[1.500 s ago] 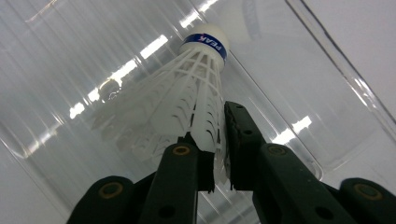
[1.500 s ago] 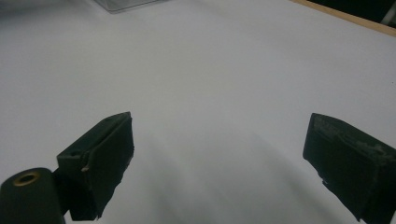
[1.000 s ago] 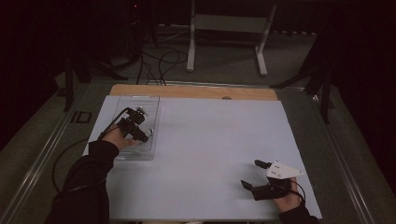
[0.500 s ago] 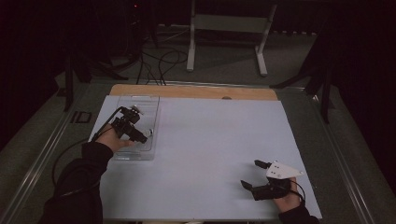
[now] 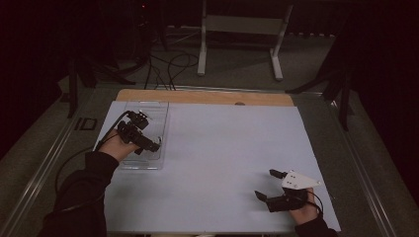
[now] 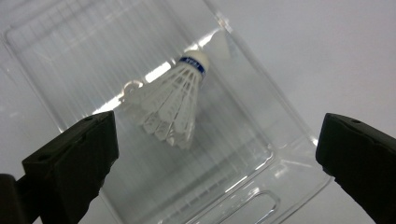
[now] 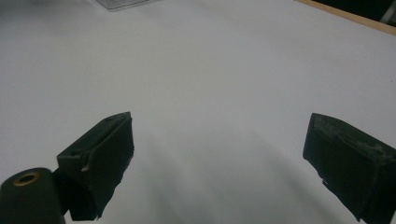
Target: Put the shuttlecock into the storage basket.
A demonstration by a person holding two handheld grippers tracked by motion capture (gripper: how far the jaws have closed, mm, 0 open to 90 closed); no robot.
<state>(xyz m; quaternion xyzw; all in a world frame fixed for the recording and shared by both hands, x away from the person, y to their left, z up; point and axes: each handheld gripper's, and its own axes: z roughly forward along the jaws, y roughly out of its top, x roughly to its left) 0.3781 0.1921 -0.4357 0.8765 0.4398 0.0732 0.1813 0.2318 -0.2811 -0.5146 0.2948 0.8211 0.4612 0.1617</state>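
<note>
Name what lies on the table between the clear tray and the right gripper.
Nothing: in the high view, bare white table cover stretches from the clear tray to the right gripper.

My left hand-held gripper is raised at the bench's left side, jaws spread wide, nothing between them. My left forearm, dark-sleeved, enters from the lower left. My right hand-held gripper sits low at the near right, jaws wide apart, empty, pointing leftward.

Dark long sleeves, 2 black grippers with black cables, 1 grey 3-cornered plate.
</note>
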